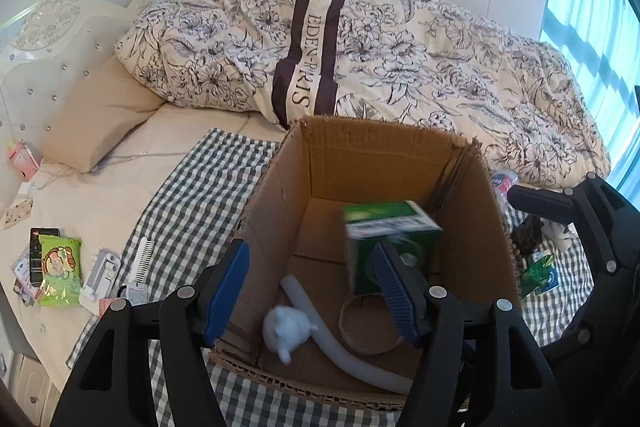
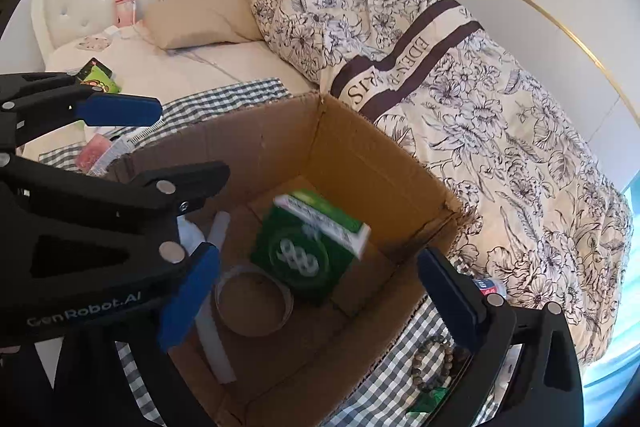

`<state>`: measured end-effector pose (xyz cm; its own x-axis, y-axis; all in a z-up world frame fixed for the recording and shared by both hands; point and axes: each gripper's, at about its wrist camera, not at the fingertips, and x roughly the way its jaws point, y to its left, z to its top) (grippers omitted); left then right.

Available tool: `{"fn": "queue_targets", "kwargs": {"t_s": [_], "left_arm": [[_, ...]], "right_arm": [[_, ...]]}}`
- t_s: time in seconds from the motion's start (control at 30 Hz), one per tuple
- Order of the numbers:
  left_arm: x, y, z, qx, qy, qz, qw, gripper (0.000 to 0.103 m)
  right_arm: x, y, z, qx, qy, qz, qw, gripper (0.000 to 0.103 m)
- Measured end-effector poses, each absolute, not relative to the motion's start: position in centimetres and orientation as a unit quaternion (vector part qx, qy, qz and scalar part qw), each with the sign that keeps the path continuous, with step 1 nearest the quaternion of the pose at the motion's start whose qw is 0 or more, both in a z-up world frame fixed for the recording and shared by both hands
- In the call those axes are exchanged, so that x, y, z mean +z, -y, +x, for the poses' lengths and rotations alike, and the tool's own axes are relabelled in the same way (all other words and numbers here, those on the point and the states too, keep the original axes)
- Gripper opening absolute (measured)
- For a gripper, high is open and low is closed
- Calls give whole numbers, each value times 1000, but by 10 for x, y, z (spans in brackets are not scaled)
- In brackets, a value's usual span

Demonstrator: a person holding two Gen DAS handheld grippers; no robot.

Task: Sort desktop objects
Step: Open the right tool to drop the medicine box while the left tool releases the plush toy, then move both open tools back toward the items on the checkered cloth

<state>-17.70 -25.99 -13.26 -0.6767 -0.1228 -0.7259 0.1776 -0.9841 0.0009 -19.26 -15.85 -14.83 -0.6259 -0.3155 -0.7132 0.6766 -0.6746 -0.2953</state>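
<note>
Hanging over the cardboard box (image 1: 384, 163), the left gripper (image 1: 316, 287) has its blue fingers spread wide, with nothing between them. The green box (image 1: 390, 239) is blurry and tipped, inside the cardboard box toward its right wall. It looks to be just past the left gripper's right finger, not pinched. I cannot tell if it is touching the bottom yet.

The right gripper (image 2: 320, 287) is spread wide too and holds nothing. The green box (image 2: 312, 243) sits between and beyond its fingers, with its long side slanting from near-left to far-right. Both grippers are close to it, so either one could reach.

Down in the cardboard box lie a white fluffy toy (image 1: 286, 329), a pale tube (image 1: 340, 339) and a tape ring (image 2: 254, 301).

More things wait outside. To the left are a green snack bag (image 1: 60, 271) and a white comb (image 1: 140, 259). To the right are brown beads (image 2: 434, 363). My guess is one of these comes next.

Everything rests on a checked cloth (image 1: 200, 195) on a bed, with a flowery quilt (image 1: 400, 51) far behind.
</note>
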Motion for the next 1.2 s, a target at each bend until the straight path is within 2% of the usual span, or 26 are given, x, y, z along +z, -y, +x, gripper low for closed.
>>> {"fn": "queue_targets", "kwargs": {"t_s": [0.5, 1.2], "left_arm": [[-60, 231, -139, -937, -31, 338, 84, 68], [52, 141, -46, -975, -36, 211, 51, 73]], "right_arm": [[-78, 113, -146, -888, -251, 267, 276, 100], [34, -38, -59, -952, -103, 178, 226, 103]]}}
